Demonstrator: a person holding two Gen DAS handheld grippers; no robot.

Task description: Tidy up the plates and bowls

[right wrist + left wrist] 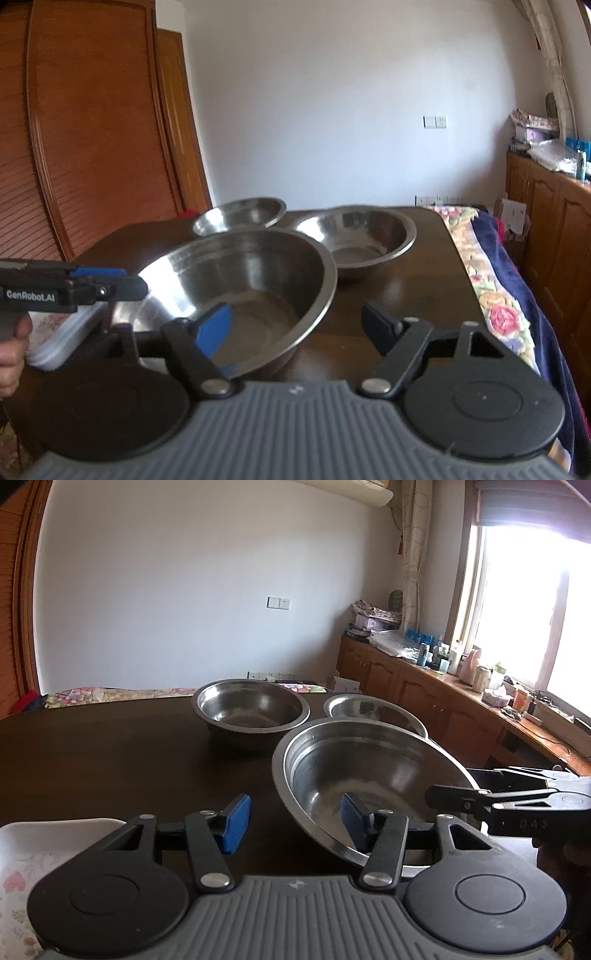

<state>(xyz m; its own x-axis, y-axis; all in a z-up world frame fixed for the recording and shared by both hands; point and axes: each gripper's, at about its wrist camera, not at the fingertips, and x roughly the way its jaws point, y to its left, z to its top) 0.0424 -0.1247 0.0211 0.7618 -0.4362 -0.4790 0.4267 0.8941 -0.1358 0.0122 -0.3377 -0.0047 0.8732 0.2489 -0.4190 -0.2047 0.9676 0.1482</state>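
Three steel bowls are on the dark wooden table (92, 753). The large bowl (362, 771) is nearest and tilted; it also shows in the right wrist view (251, 280). My left gripper (295, 823) is open, its right pad inside the bowl's near rim and its left pad outside. My right gripper (299, 325) is open, its left pad inside the bowl's rim; it reaches in from the right in the left wrist view (480, 797). A medium bowl (251, 709) and a small bowl (373, 710) stand behind.
A white flowered tray (22, 867) lies at the table's near left corner. A bed with a flowered cover (495, 295) runs along the table's side. Wooden cabinets (424, 690) with clutter stand under the window. A wooden wardrobe (74, 147) stands behind.
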